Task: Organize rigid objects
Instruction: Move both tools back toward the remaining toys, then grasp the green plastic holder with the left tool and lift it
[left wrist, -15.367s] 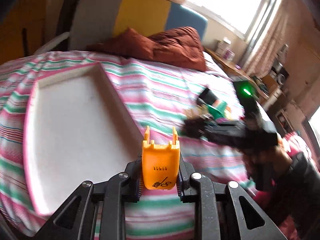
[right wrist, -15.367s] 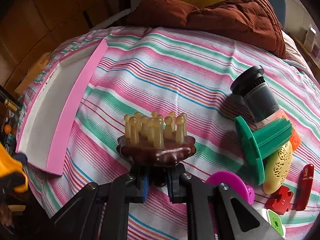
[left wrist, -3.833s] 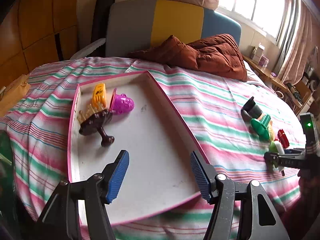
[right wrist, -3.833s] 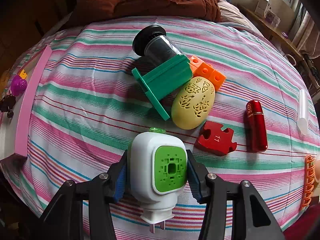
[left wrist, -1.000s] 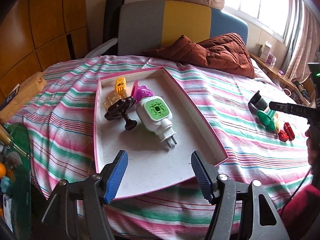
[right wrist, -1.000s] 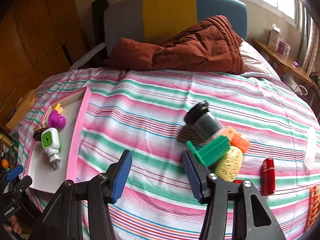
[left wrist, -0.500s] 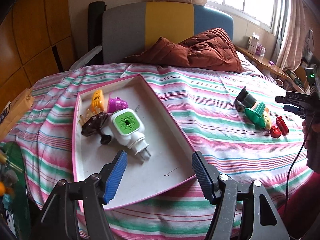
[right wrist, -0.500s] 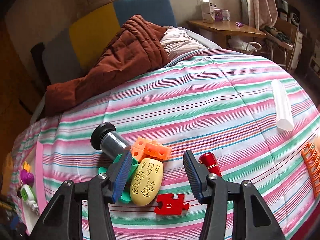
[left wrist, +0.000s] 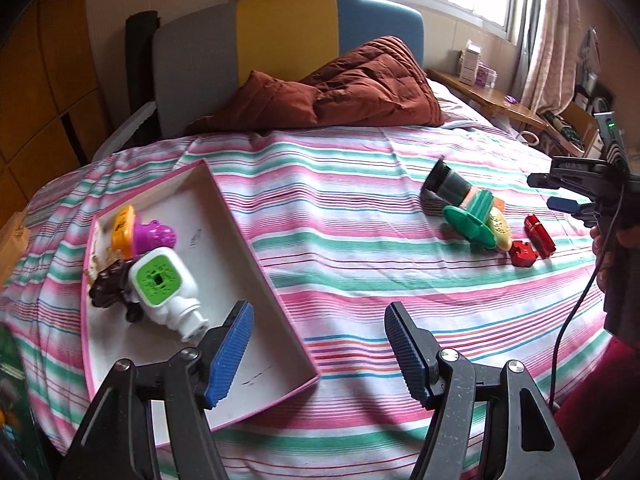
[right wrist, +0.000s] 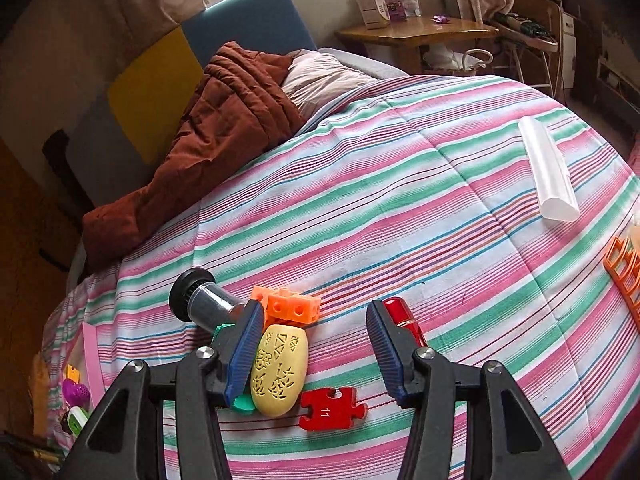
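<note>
Left gripper (left wrist: 318, 344): wide apart, holding nothing, over the tray's near corner.
Right gripper (right wrist: 314, 354): wide apart, nothing held, above the toy pile.
Tray (left wrist: 256, 264): on the bed (left wrist: 360, 272); plug (left wrist: 166, 284), purple toy (left wrist: 154, 234), orange clip (left wrist: 122, 226) and brown brush (left wrist: 110, 284) clustered inside.
Pile: yellow egg (right wrist: 280, 376), red puzzle piece (right wrist: 332, 402), orange blocks (right wrist: 292, 306), red tube (right wrist: 402, 314), black cylinder (right wrist: 200, 300).

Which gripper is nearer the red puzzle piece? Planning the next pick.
Right. The right gripper hovers just above the red puzzle piece; the left gripper sits back near the tray.
</note>
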A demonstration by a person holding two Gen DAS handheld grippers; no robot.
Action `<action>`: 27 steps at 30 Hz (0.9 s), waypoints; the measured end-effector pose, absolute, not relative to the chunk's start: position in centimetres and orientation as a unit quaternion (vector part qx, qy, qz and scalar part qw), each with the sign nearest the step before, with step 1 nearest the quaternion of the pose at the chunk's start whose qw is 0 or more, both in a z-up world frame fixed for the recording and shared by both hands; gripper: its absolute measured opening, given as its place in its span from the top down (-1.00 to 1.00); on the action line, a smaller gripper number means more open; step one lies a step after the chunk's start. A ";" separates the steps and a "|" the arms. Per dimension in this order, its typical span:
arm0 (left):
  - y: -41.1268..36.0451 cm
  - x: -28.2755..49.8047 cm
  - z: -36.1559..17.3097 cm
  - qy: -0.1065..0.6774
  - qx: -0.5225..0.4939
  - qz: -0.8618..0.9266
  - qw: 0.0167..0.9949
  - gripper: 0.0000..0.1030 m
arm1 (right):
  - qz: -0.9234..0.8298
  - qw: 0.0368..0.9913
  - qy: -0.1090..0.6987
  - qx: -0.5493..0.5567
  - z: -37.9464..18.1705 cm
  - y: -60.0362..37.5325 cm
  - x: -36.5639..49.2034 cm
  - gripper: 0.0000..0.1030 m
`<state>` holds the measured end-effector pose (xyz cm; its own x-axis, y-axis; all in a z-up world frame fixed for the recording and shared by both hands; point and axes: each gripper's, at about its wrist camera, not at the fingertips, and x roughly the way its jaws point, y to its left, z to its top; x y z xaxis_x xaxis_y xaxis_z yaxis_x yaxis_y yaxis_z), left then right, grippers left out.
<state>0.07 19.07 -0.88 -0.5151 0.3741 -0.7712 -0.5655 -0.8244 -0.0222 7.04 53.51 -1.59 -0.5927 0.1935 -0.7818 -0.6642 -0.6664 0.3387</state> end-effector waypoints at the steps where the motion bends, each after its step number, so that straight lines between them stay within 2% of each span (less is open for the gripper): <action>1: 19.6 0.0 -0.9 0.116 -0.413 0.859 0.278 -0.34 | 0.831 0.260 0.323 -0.370 -1.6 53.7 7.2 -0.04; 5: 21.8 -0.5 -1.1 0.110 -0.424 0.848 0.298 -0.34 | 0.824 0.264 0.345 -0.364 -1.8 54.5 7.7 -0.04; 19: 32.8 -2.7 -0.9 0.168 -0.386 0.810 0.408 -0.33 | 0.821 0.263 0.363 -0.353 -1.6 55.0 8.2 -0.05; 25: 37.3 -3.7 -2.1 0.206 -0.388 0.787 0.433 -0.33 | 0.803 0.287 0.412 -0.321 -1.7 56.9 10.1 -0.05; 27: 38.6 -4.0 -2.7 0.218 -0.391 0.778 0.440 -0.27 | 0.797 0.290 0.427 -0.316 -1.9 57.4 10.5 -0.05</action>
